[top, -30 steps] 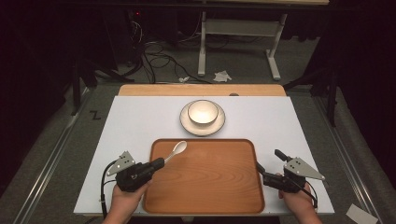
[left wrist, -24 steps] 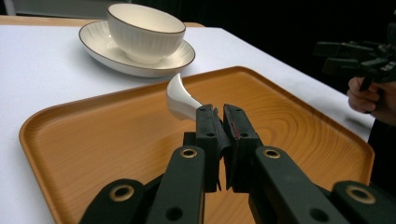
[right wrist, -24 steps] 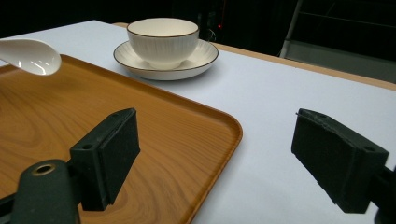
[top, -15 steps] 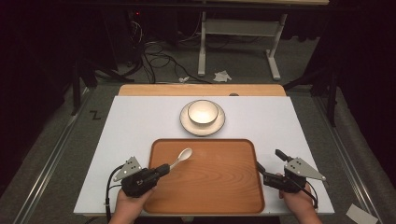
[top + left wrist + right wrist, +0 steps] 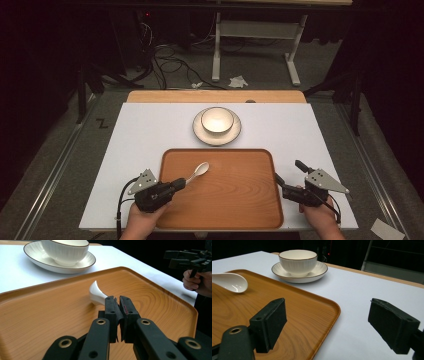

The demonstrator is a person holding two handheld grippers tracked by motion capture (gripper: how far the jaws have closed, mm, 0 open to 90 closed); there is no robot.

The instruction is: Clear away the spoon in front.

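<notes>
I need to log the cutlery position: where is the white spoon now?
In the high view the white spoon is over the left part of the wooden tray, its handle held in the left tool, nearer than the bowl.

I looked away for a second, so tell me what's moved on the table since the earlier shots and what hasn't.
The left gripper, shut on the white spoon, has carried it from the wooden tray's far left rim back toward the person and further over the tray. It held the spoon throughout; nothing was released. The right gripper stayed open at the tray's right edge, and the bowl on its saucer has not moved.
</notes>
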